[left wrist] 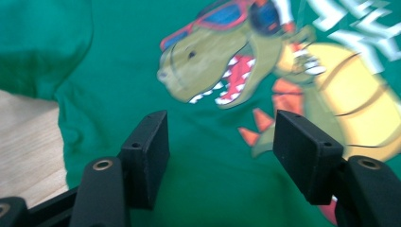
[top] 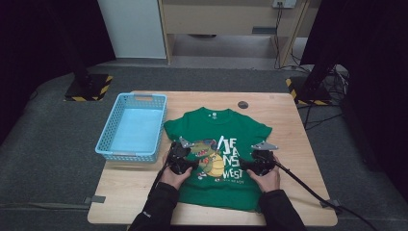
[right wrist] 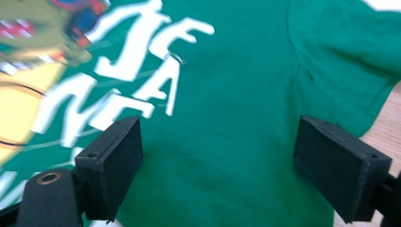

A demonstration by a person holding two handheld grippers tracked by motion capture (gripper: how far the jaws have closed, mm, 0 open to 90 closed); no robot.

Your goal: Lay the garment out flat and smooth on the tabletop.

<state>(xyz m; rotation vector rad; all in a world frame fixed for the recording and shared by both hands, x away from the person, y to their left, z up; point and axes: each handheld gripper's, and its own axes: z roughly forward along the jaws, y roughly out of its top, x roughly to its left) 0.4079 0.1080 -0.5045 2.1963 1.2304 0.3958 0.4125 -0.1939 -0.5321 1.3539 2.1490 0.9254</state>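
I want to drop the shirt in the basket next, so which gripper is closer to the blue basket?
Left. The left gripper sits just beside the blue basket's near right corner; the right gripper is across the green shirt.

- The green cotton T-shirt (top: 219,159) is showing white block letters "JEANS WEST" beside its dinosaur print.
- Smaller lettering below is staying too blurred to read.

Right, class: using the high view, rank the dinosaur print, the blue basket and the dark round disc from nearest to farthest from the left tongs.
1. Dinosaur print: just beside the left tongs, on the green T-shirt.
2. Blue basket: on the table's left side, beyond the shirt's edge.
3. Dark round disc: near the table's far edge, past the collar.
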